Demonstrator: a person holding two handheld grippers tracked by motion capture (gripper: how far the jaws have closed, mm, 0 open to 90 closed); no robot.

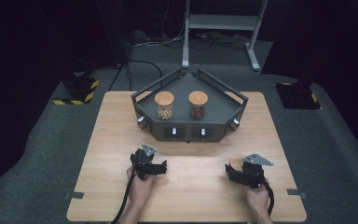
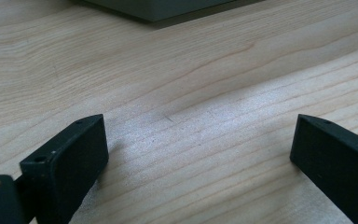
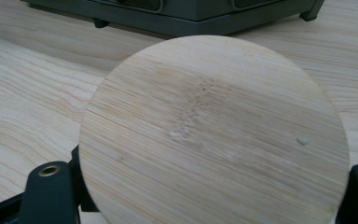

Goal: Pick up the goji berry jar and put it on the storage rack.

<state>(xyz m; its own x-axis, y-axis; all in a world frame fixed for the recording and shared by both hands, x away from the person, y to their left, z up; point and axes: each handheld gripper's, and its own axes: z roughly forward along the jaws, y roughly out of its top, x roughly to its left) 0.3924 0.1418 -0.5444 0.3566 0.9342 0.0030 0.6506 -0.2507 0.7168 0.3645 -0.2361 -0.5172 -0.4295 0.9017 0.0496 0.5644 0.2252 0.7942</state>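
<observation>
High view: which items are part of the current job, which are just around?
In play: right gripper, around a jar with a wooden lid; left gripper, open over bare table; dark tray holding two lidded jars.
Background: floor cables, metal stand.

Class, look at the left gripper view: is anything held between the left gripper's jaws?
No. The left gripper has its jaws wide apart, with bare wooden table between them.

High view overhead, facing forward-down; 2 gripper views close, low over table (image 1: 191,163), sharing tray (image 1: 186,128) edge.
</observation>
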